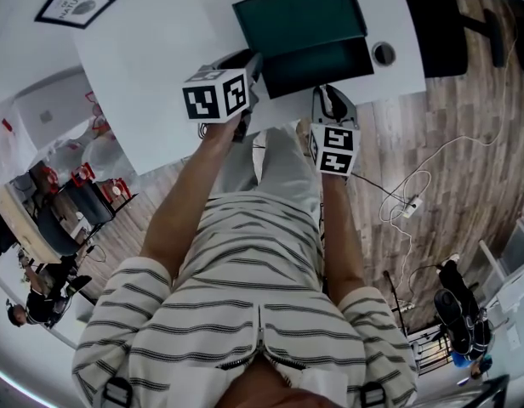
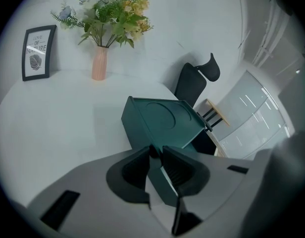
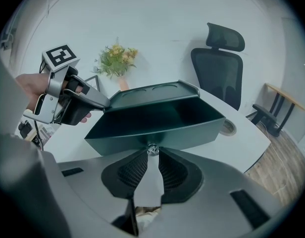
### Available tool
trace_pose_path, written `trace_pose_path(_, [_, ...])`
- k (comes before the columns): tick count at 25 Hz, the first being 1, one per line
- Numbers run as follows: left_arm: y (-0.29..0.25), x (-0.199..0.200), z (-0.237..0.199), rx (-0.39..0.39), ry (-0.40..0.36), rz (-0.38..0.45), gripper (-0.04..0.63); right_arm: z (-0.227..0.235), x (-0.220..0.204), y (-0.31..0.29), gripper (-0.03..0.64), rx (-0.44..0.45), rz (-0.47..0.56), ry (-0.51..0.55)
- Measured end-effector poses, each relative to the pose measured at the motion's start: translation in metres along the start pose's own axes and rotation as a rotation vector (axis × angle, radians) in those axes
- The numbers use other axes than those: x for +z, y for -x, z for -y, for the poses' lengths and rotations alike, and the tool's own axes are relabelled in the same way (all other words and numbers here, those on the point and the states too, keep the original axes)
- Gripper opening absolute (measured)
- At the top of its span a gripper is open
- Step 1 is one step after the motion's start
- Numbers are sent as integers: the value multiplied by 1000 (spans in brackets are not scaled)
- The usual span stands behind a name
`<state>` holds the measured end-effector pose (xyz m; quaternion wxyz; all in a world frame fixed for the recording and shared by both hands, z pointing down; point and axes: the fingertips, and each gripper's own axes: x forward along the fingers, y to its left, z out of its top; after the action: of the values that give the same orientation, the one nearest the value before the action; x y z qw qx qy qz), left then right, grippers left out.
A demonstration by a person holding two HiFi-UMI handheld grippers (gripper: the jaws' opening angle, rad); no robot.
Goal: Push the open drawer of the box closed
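A dark green box [image 1: 300,15] stands on the white table [image 1: 151,75], and its drawer [image 1: 317,66] is pulled out toward me. My left gripper [image 1: 253,63] is at the box's near left corner. In the left gripper view its jaws [image 2: 155,150] close around that corner edge of the box [image 2: 157,118]. The right gripper view shows the left gripper [image 3: 99,102] clasping the lid's corner. My right gripper [image 1: 328,92] is at the drawer front. Its fingertips [image 3: 152,150] close on the small silver knob [image 3: 152,147] of the open drawer [image 3: 157,125], whose inside looks bare.
A vase of flowers [image 2: 99,63] and a framed picture [image 2: 37,52] stand at the table's far side. A round cable hole [image 1: 383,53] is in the table right of the drawer. A black office chair [image 3: 219,68] stands behind. Cables and a power strip [image 1: 411,206] lie on the wooden floor.
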<state>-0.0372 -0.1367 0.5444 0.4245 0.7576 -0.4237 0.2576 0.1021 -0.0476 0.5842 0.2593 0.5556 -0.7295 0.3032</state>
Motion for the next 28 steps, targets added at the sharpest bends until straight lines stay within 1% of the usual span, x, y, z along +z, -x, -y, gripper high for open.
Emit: trace_pose_path(28, [-1, -2, -4, -15, 18, -11, 86, -2, 20, -26, 81, 23, -1, 17])
